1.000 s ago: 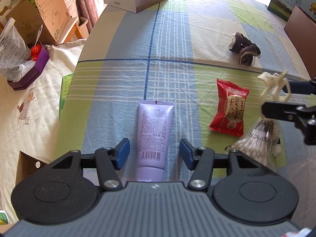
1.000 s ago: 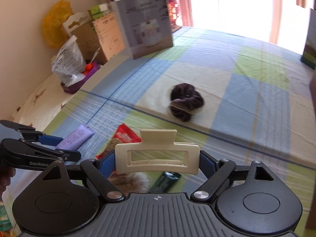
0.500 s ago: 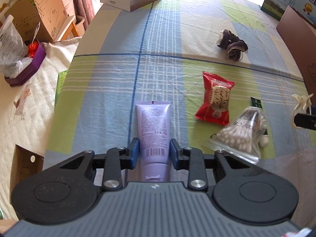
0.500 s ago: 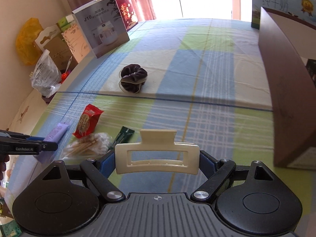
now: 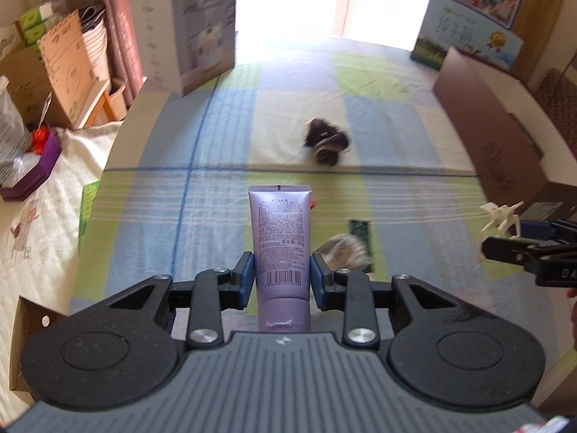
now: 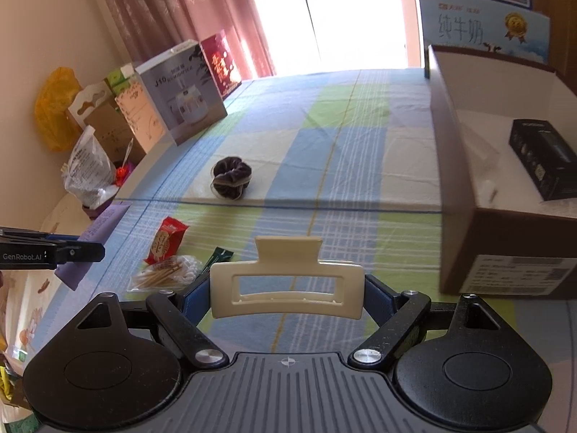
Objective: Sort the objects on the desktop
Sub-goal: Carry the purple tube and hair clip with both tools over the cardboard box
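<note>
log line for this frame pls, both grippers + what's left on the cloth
left gripper: shut on purple tube, lifted | right gripper: shut on cream hair clip | on cloth: scrunchie, red snack, cotton swabs

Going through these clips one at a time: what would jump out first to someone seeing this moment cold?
Both grippers are loaded: the left gripper is shut on a purple tube lifted off the checked cloth, and the right gripper is shut on a cream hair clip. Next comes the open brown box at the right, with a black carton inside. A dark scrunchie lies alone mid-table.
</note>
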`<action>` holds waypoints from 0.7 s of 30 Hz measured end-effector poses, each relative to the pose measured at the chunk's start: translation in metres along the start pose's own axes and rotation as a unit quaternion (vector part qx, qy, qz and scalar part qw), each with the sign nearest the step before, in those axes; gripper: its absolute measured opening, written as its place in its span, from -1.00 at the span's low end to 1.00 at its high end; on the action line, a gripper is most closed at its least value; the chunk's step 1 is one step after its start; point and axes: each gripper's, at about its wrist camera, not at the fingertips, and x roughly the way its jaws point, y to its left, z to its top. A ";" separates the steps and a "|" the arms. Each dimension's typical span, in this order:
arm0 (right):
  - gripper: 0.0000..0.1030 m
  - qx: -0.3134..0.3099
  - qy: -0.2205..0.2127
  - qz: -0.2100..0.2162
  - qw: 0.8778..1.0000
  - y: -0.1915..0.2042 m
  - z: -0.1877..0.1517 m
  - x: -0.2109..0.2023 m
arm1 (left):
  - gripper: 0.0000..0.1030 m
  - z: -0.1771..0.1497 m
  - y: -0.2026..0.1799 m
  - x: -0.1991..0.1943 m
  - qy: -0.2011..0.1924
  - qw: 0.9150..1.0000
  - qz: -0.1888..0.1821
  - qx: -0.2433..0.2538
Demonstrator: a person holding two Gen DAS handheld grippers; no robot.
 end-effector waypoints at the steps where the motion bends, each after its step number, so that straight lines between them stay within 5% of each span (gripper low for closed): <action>1: 0.62 0.002 -0.005 -0.002 1.000 -0.003 -0.001 -0.006 | -0.47 0.002 -0.007 -0.003 -0.005 1.000 -0.006 0.005; 21: 0.62 0.063 -0.076 -0.068 0.993 -0.115 0.004 -0.110 | -0.47 0.038 -0.181 -0.012 -0.040 0.983 -0.133 0.122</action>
